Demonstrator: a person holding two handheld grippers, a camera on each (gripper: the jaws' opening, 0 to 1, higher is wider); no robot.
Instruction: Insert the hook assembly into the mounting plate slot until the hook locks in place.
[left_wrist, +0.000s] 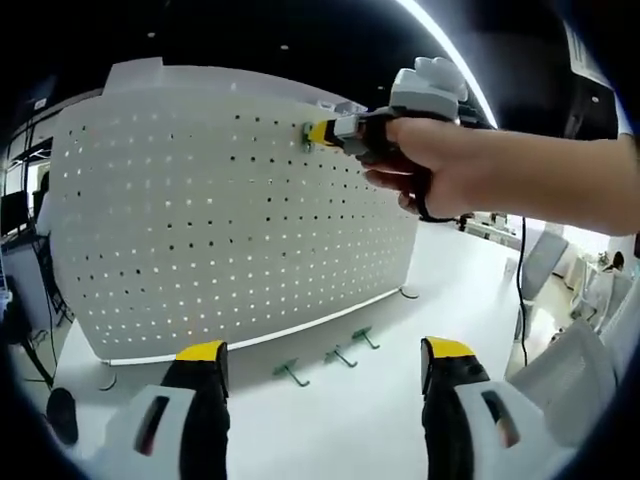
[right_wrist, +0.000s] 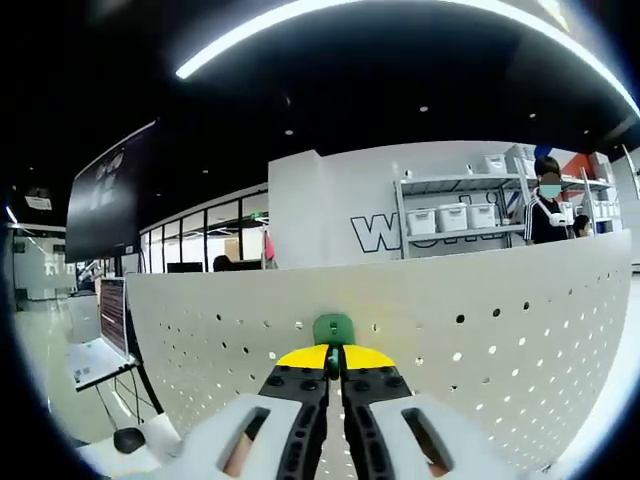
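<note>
L gripper (left_wrist: 325, 365): low and near, jaws wide apart, nothing between them | R gripper (right_wrist: 335, 357): raised at far right, jaws closed together on a green hook (right_wrist: 333, 328) | R hand (left_wrist: 440, 160): wrapped round the gripper body, forearm reaching in from the right

- Ahead of you the upright pegboard (left_wrist: 230, 220) blocks forward passage across the table (left_wrist: 380, 420).
- Three green hooks (left_wrist: 338, 355) lie near its base.
- The tabletop nearer you seems open, though distortion blurs edges.
</note>
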